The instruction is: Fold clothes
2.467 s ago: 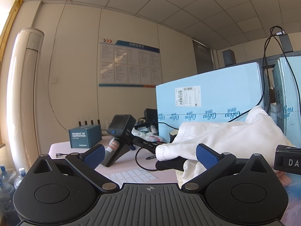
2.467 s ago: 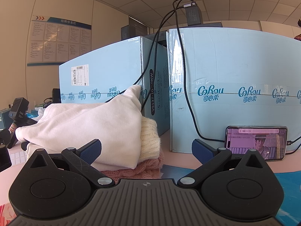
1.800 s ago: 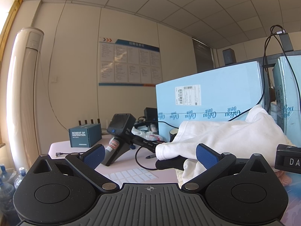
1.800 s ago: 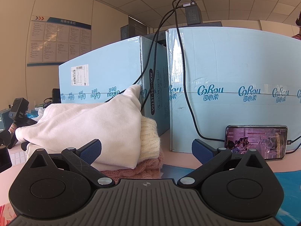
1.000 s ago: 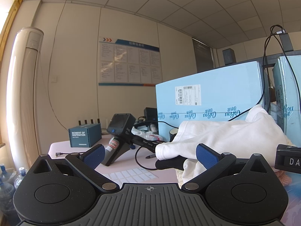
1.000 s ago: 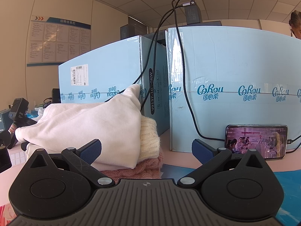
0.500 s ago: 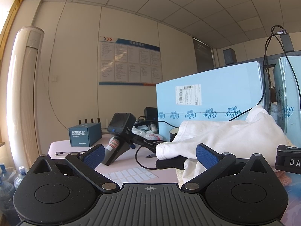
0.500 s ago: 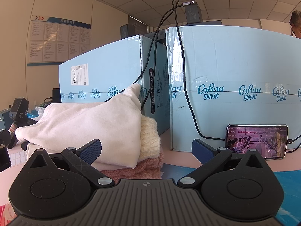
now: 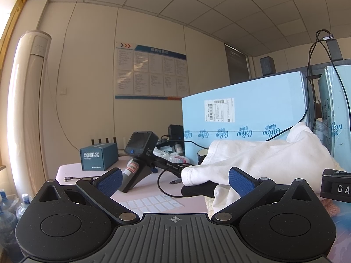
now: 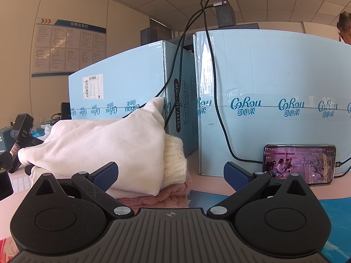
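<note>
Left gripper: jaws wide, nothing between them.
Right gripper: jaws wide, holds nothing.
Clothes: a pile on the table, white garment on top, touching the blue boxes.

Soft matt white cloth, ribbed cream knit, smooth pale-blue cardboard boxes.

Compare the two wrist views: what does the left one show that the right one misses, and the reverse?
Left wrist only: the tall white air conditioner, the water bottles and the sheet of white labels.
Right wrist only: the phone playing video, the cream knit and the pink knit beneath it.
Both: the white garment, the blue boxes, and open, empty tongs.
</note>
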